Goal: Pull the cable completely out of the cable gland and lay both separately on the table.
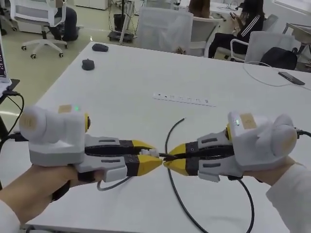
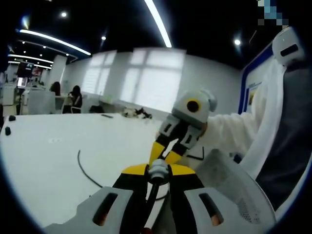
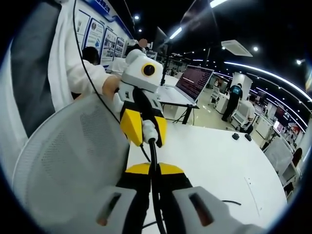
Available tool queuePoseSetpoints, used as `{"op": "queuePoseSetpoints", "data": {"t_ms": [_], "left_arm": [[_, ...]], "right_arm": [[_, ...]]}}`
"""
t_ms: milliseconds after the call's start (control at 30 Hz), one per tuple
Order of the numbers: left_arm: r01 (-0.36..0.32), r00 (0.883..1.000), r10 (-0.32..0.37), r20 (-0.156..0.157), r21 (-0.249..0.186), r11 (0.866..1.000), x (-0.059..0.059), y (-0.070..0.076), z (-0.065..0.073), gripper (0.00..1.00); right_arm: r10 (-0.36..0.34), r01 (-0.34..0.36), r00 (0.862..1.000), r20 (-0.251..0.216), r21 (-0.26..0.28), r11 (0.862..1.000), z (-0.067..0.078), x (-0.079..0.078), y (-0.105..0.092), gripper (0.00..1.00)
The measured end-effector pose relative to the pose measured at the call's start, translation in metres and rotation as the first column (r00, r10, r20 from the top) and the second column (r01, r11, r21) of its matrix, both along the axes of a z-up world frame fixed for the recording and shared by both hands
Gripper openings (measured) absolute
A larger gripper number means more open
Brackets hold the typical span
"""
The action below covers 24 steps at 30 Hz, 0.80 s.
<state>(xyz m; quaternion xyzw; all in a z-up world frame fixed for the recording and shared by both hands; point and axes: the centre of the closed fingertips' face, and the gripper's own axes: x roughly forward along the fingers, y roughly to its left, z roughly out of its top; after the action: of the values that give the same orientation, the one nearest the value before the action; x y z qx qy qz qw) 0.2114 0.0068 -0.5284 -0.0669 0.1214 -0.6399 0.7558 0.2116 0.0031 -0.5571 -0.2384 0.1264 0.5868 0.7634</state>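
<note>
Cable gland, white, lower centre of head view, pinched in the closed tips of left gripper, over the table. Long axis runs left-right in frame, cable end facing right. Black cable goes from it straight into right gripper, jaws clamped on it, nearly tip-to-tip w/ the left. The rest loops up & down across the tabletop. Power strip centre, beyond. Dark mouse upper left. White mesh chair back close at left of right gripper view.
</note>
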Motion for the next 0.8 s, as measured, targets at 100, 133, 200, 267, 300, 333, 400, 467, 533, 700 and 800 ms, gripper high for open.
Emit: {"op": "queuePoseSetpoints", "data": {"t_ms": [100,133,200,267,300,333,400,467,533,700,800], "left_arm": [[-0.001,1.0,0.001,-0.005,0.001,1.0,0.0,0.0,0.0,0.17],[-0.001,1.0,0.001,-0.005,0.002,1.0,0.0,0.0,0.0,0.17],[-0.005,1.0,0.005,-0.004,0.005,1.0,0.001,0.001,-0.001,0.17],[-0.007,1.0,0.007,-0.01,0.001,1.0,0.001,0.002,0.0,0.17],[-0.008,1.0,0.008,-0.011,-0.003,1.0,0.001,0.002,0.001,0.17],[-0.009,1.0,0.009,-0.013,-0.005,1.0,0.001,0.002,0.001,0.17],[-0.012,1.0,0.012,-0.017,-0.007,1.0,0.002,0.002,0.001,0.17],[-0.014,1.0,0.014,-0.02,-0.009,1.0,0.002,0.003,0.001,0.17],[-0.015,1.0,0.015,-0.022,-0.012,1.0,0.003,0.003,0.002,0.17],[-0.02,1.0,0.02,-0.019,-0.014,1.0,0.003,0.004,0.003,0.17],[-0.025,1.0,0.025,-0.017,-0.021,0.999,0.004,0.004,0.005,0.17]], "right_arm": [[-0.001,0.001,1.0,0.002,0.002,1.0,0.0,0.0,0.0,0.02],[-0.001,0.001,1.0,0.001,0.003,1.0,-0.001,0.001,0.0,0.02],[-0.004,0.004,1.0,0.003,-0.001,1.0,-0.002,0.001,-0.001,0.02],[-0.012,0.012,1.0,-0.002,0.004,1.0,-0.002,0.002,-0.004,0.02],[-0.018,0.018,1.0,-0.004,0.009,1.0,-0.002,0.003,-0.006,0.02],[-0.023,0.023,1.0,-0.007,0.013,1.0,-0.003,0.003,-0.007,0.02],[-0.031,0.031,0.999,-0.011,0.015,0.999,-0.005,0.003,-0.01,0.02],[-0.043,0.043,0.999,-0.015,0.011,0.999,-0.008,0.004,-0.014,0.02],[-0.053,0.054,0.998,-0.02,0.012,0.998,-0.009,0.004,-0.018,0.02],[-0.09,0.09,0.995,-0.036,0.003,0.996,-0.016,0.004,-0.032,0.02],[-0.114,0.114,0.992,-0.044,-0.008,0.993,-0.021,0.005,-0.041,0.03]]}}
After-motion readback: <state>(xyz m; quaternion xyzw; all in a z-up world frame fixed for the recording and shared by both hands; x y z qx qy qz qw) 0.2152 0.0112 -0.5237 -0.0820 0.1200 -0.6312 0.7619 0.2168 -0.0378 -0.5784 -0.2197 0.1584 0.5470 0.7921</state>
